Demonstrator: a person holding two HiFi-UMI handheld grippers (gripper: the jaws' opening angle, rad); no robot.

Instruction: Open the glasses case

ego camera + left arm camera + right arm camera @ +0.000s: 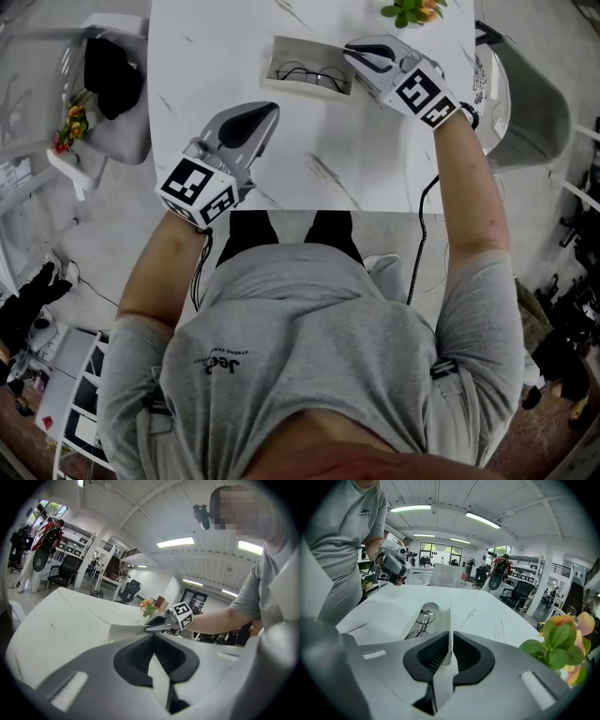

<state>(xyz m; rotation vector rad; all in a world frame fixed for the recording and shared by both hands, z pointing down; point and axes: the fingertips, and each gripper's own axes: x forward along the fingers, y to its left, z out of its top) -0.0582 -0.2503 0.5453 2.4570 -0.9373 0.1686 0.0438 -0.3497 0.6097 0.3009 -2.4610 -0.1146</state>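
A person in a grey T-shirt stands at the near edge of a white marble-patterned table (394, 141) with a gripper in each hand.

The glasses case (281, 67) lies close to the table's far edge, about midway along it. It is open, with a pair of thin-rimmed glasses (312, 73) lying inside.

The right arm is stretched out over the right side of the table, forearm bare and nearly straight. The right gripper (352, 49) angles downward and points at the right end of the case. In the right gripper view its jaws are closed almost completely on the case's thin white lid (450, 616), which stands on edge between the pads. The glasses show in the tray just left of the lid.

The left arm is bent, with the elbow drawn back. The left gripper (270, 110) is over the near left part of the table, well apart from the case. It points diagonally toward the far right, nearly level. Its jaws are together with nothing between them. Whether it touches the table cannot be told.

A small plant with orange flowers (411, 9) sits at the far edge, to the right of the case.
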